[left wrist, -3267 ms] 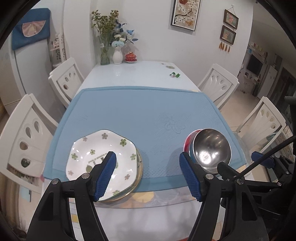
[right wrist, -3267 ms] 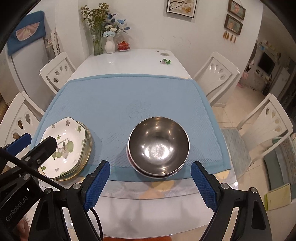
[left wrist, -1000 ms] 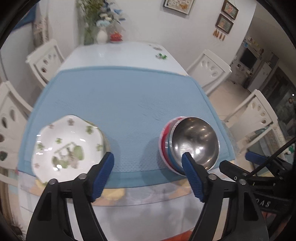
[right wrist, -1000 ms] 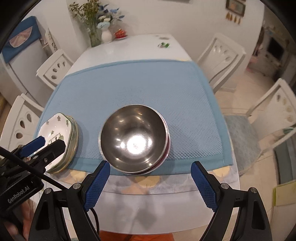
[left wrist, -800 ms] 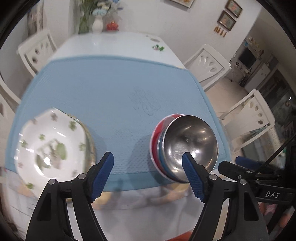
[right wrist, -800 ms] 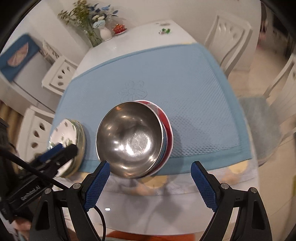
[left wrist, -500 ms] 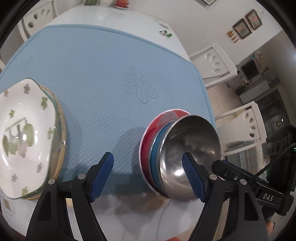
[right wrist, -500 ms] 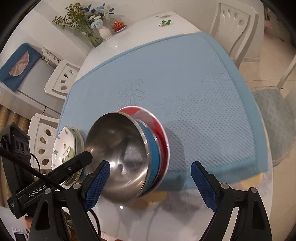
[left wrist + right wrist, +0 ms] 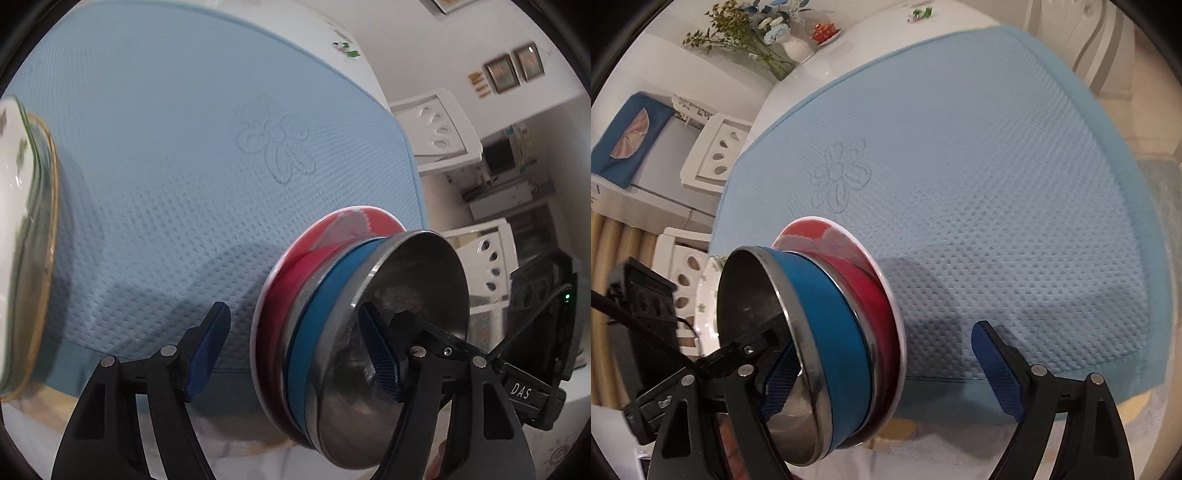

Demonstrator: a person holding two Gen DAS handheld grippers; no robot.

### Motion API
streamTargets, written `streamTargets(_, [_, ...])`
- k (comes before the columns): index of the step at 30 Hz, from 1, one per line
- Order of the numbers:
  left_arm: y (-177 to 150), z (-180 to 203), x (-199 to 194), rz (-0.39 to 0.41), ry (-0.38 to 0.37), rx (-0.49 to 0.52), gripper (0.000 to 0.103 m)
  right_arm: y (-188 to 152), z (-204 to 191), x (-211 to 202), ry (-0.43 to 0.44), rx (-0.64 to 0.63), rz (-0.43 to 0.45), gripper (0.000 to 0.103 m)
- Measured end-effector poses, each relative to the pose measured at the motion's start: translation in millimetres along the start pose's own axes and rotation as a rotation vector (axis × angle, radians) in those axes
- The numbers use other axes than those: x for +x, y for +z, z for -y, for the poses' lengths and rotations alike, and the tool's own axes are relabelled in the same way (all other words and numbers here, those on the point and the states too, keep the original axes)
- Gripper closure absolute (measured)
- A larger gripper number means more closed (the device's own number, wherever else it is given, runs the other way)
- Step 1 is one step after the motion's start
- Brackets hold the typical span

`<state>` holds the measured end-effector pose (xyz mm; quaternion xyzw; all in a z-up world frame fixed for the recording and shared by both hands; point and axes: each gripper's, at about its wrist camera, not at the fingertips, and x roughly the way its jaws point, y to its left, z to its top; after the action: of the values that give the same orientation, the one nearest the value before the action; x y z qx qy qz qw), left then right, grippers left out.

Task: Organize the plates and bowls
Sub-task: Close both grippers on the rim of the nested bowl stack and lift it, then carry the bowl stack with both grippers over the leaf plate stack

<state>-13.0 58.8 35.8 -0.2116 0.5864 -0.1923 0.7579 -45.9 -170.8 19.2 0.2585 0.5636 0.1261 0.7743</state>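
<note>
A steel bowl (image 9: 406, 295) sits nested in a blue bowl (image 9: 332, 314), which rests in a red, white-rimmed bowl (image 9: 295, 280) near the front edge of the mat. My left gripper (image 9: 293, 349) straddles the stack's left wall. Its right finger is inside the steel bowl and its left finger (image 9: 207, 343) stands clear of the red rim; its jaws are closing. My right gripper (image 9: 888, 378) straddles the right wall of the stack (image 9: 827, 332). One finger is inside and the outer finger (image 9: 997, 373) stands apart from it; its jaws are closing too. White floral plates (image 9: 18, 221) lie stacked at the left.
The blue textured mat (image 9: 997, 166) covers most of the white table. A flower vase (image 9: 798, 48) and a small red dish (image 9: 825, 31) stand at the far end. White chairs (image 9: 436, 125) ring the table. The table's front edge is just below the bowls.
Both grippers have sunk toward the bowl stack and rolled. Each now has one finger inside the steel bowl, and their jaws have narrowed slightly.
</note>
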Motion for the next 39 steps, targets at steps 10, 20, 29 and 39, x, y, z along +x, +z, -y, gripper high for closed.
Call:
streamTargets(10, [-2.1,1.1,9.6,0.001,-0.037,-0.056,0.048,-0.1,1.2,13.7,0.099,-0.006,-0.034,0.055])
streamTargets(20, [0.2,16.4,8.6,0.025,0.03,-0.033,0.054,2.0,-16.1,16.7,0.034,-0.096,-0.026,0.055])
streamTargets(29, [3.0,18.1,-12.1,0.053,0.051,-0.051,0.054,7.9,-23.8,9.5,0.015,-0.074,-0.072,0.055])
streamTargets(39, [14.0,11.8,-58.2,0.119,0.059,-0.05,0.054,17.1,-69.9,0.7,0.011,-0.042,-0.046,0.055])
